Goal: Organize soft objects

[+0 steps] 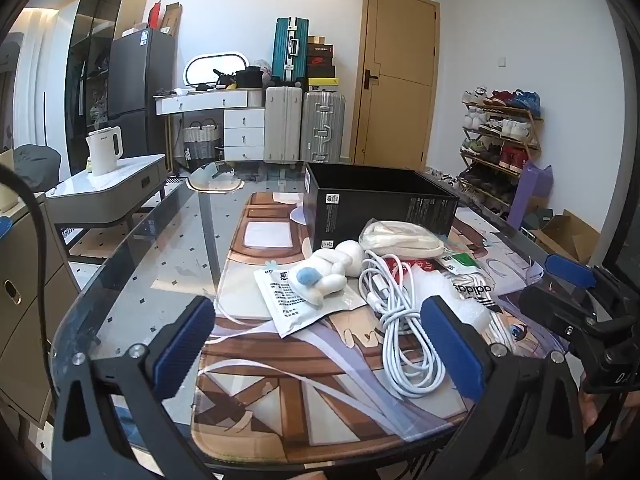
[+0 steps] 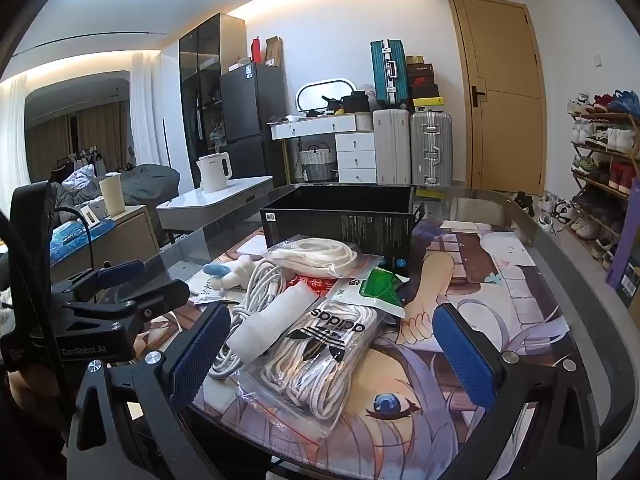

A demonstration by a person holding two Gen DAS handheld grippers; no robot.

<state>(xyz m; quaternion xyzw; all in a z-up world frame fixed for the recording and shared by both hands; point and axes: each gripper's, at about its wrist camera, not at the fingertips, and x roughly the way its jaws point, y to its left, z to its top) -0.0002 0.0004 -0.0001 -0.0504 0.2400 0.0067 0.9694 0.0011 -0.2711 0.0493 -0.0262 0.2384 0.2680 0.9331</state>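
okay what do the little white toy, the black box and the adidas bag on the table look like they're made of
White toy: plush fabric, fuzzy matte surface, with a blue pompom.
Black box: probably cardboard, matte, with printed labels and straight folded edges.
Adidas bag: clear glossy plastic, creased and reflective, holding what look like white woven laces.
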